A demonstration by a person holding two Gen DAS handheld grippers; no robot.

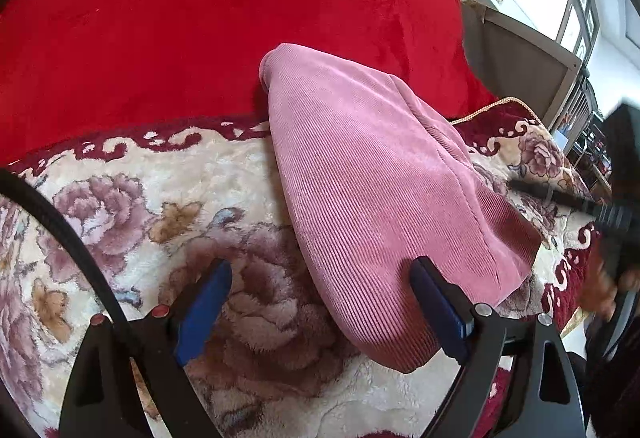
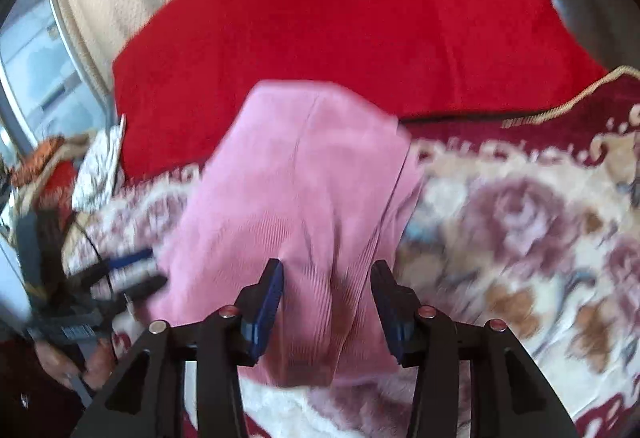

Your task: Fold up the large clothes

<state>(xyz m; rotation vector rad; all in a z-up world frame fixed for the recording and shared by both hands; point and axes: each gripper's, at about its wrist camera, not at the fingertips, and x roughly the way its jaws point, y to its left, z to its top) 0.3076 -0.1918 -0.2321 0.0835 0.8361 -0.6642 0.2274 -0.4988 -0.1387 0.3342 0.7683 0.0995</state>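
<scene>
Although the pink corduroy garment (image 1: 380, 173) already lies as a narrow, layered bundle on the floral blanket (image 1: 132, 205), you are not finished with it. From the left wrist view it runs from the near right, by your jaws, up to the far middle, where its rounded end just overlaps the red blanket (image 1: 200, 17). At least one lengthwise fold looks done: a doubled edge shows along its right side, and the surface is fairly smooth.

Your left gripper (image 1: 320, 290) stands wide apart with nothing clamped; its right finger rests against the near edge of the bundle, its left finger over bare blanket.

Your right gripper (image 2: 326, 286) is partly spread, and the cloth sits between its fingers with a raised ridge there. The view is blurred, but the pads do not seem to press on the fabric, so I judge it let go.

What is left, as I read it, is at least one crosswise fold to shorten the long bundle, then a tidy-up.
</scene>
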